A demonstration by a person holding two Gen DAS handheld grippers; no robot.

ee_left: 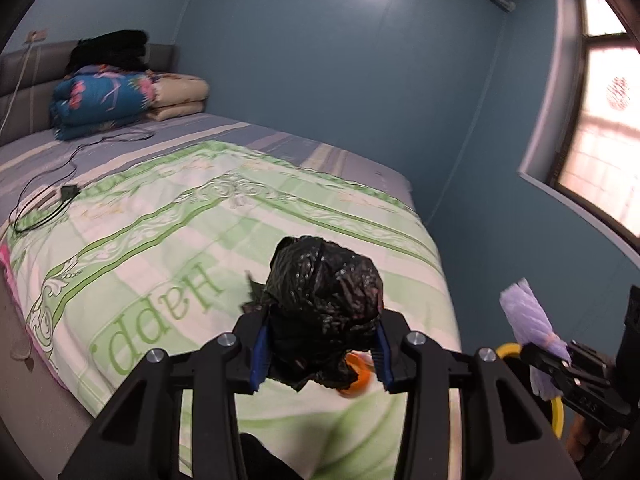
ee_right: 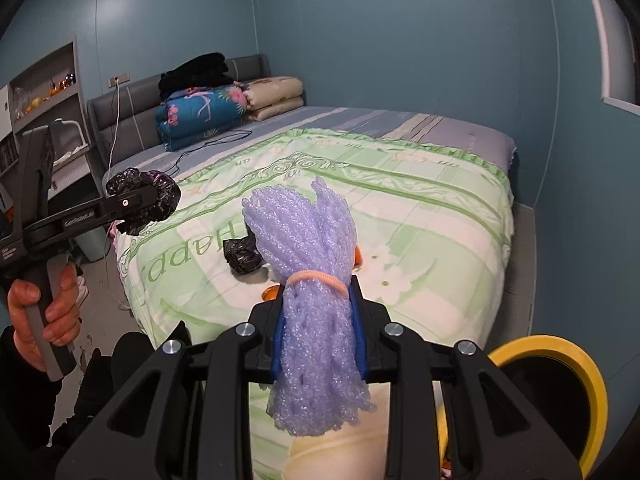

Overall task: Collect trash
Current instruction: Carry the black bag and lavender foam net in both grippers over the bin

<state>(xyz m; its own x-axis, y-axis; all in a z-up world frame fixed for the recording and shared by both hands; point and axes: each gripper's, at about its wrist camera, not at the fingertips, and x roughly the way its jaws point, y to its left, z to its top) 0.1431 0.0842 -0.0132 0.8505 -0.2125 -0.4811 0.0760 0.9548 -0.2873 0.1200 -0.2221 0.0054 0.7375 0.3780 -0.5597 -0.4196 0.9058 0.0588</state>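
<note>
- Two pieces of trash are already off the bed – one in each claw, both lifted above the green quilt (ee_right: 420,216).
- The left gripper (ee_left: 320,354) is clamped on a crumpled black plastic bag (ee_left: 324,304); its blue pads press into both sides, so the wad bulges out above the jaws.
- The right gripper (ee_right: 320,334) is closed around a bundle of purple foam netting (ee_right: 304,240), pinched just under the pink band that ties it, which looks like the firmest place to hold something so springy.
- A yellow-rimmed bin (ee_right: 560,364) stands at the foot of the bed, just beside the right gripper – I'd guess both pieces are meant to go there.
- Still lying on the quilt: a second, smaller black bag wad (ee_right: 240,256) and something orange (ee_left: 354,376), mostly hidden behind the held things; I can't tell what it is.
- Writing: large green letters on the quilt read "Happ", seen upside down from here, the rest covered. White lettering runs along the left tool's arm in the right view, too blurred for me to read with confidence.
- Folded bedding (ee_left: 100,100) and a black cable (ee_left: 48,204) stay at the headboard end, well apart from the work.
</note>
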